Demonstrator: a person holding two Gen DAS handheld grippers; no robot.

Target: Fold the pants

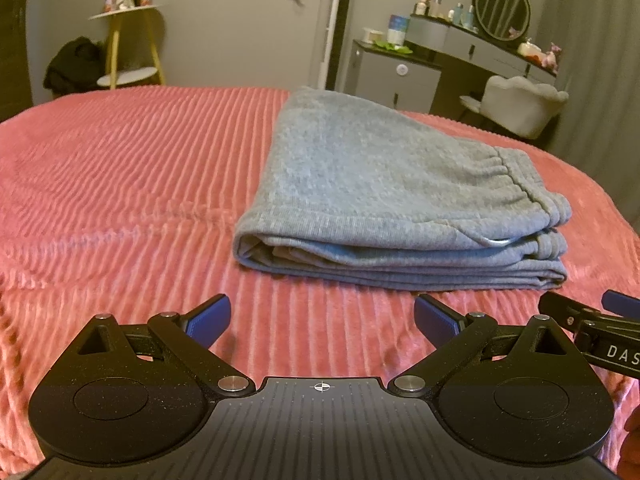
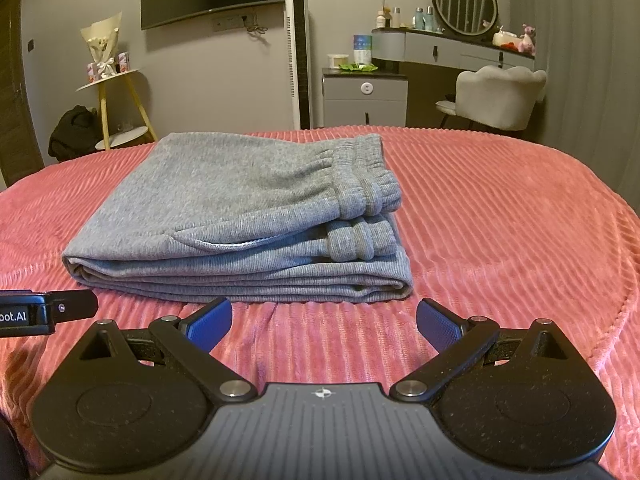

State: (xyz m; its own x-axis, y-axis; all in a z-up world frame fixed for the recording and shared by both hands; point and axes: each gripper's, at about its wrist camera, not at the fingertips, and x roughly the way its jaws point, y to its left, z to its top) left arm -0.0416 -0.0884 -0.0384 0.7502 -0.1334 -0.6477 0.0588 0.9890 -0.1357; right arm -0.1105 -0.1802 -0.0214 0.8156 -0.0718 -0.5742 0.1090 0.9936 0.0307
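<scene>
Grey sweatpants (image 1: pixel 380 184) lie folded in a thick stack on the pink ribbed bedspread (image 1: pixel 120 184), waistband at the right end. They also show in the right wrist view (image 2: pixel 240 216). My left gripper (image 1: pixel 322 318) is open and empty, just in front of the stack's near edge and a little to its left. My right gripper (image 2: pixel 324 320) is open and empty, close in front of the stack's near right part. The right gripper's tip (image 1: pixel 592 320) shows at the right edge of the left wrist view. The left gripper's tip (image 2: pixel 52 308) shows at the left edge of the right wrist view.
The bedspread (image 2: pixel 500 220) stretches wide to both sides of the pants. Beyond the bed stand a yellow-legged side table (image 2: pixel 116 92), a white tower fan (image 2: pixel 298 60), a grey cabinet (image 2: pixel 364 96), a vanity with a round mirror (image 2: pixel 466 2) and a white chair (image 2: pixel 500 96).
</scene>
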